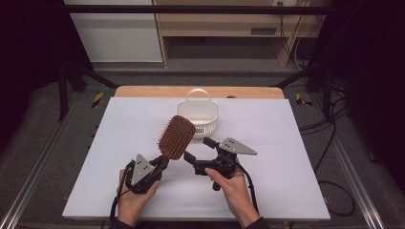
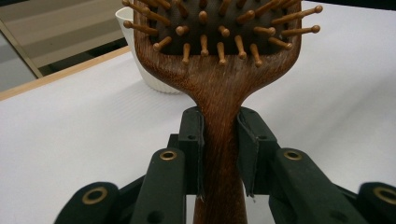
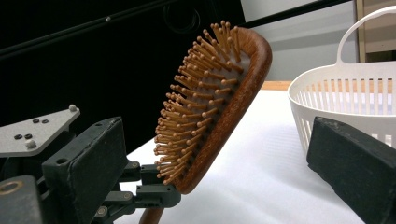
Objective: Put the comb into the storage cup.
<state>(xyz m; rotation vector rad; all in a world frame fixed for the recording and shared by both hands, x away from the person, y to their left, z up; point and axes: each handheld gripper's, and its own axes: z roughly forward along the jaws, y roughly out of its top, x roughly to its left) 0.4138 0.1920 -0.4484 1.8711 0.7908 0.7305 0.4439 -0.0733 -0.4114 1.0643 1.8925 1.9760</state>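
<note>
Nearest the person, the left gripper [image 1: 160, 164] is clamped on the handle of a brown wooden paddle hairbrush with wooden pin bristles [image 1: 175, 137]; in the left gripper view its two black pads press the narrow neck of the handle from either side, just below the head. The brush is lifted clear of the white table [image 1: 286, 191] and tilts up and away from that gripper, with the bristle face turned toward the right gripper [image 1: 197, 149]. That gripper is just beside the brush head, jaws standing wide apart with nothing between them, one jaw on each side of the right gripper view. Beyond both grippers, just past the brush's far end, stands a white slotted plastic basket with a hoop handle [image 1: 197, 116], apparently empty. The step in hand looks like carrying the held brush to the basket. The next move would call for lifting the head over the near rim, then lowering it in before the pads let go; the long brush may overhang the small basket.
</note>
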